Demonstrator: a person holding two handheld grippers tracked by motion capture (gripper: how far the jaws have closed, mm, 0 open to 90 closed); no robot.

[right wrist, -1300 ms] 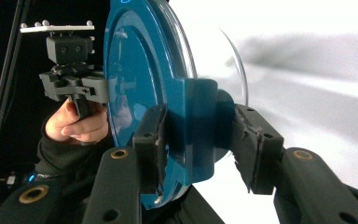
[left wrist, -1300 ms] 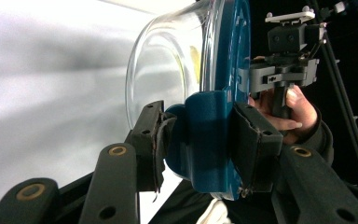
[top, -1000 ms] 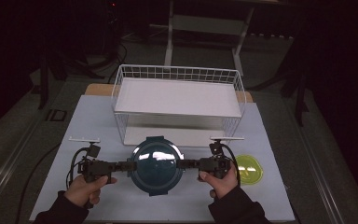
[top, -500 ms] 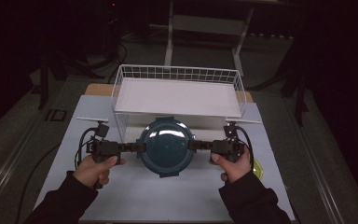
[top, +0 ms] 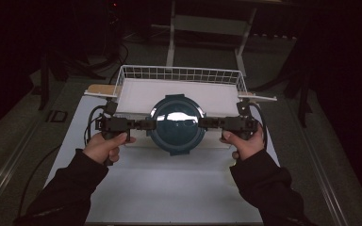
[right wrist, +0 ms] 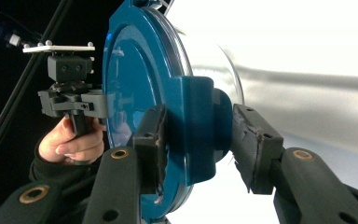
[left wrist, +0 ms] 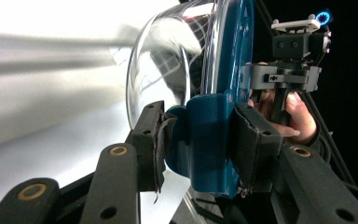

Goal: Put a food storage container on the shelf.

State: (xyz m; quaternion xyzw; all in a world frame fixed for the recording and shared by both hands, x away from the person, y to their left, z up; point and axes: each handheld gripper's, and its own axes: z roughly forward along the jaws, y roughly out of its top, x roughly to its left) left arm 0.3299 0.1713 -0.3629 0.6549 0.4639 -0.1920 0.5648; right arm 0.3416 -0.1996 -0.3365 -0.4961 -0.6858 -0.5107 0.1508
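Since the earlier frames the bowl (top: 177, 123) has been lifted off the mat and carried forward, from the table's near part to the front edge of the wire basket (top: 179, 74), and both hands have gone up and forward with it. The left gripper (top: 141, 124) clamps the blue clip on the bowl's left side, its pads pressed on either face of the clip (left wrist: 209, 140); the right gripper (top: 208, 123) grips the matching clip (right wrist: 196, 130) on the opposite side in the same way. The bowl is glass with a blue lid and hangs level between the two, above the table (top: 169, 188). The table is covered by a pale, plain mat, with the white-lined basket standing at its far end on a wooden board (top: 96, 89). Beyond lies a dark room: a grey floor, cables, stand legs and a pale frame (top: 207, 23) behind the basket.
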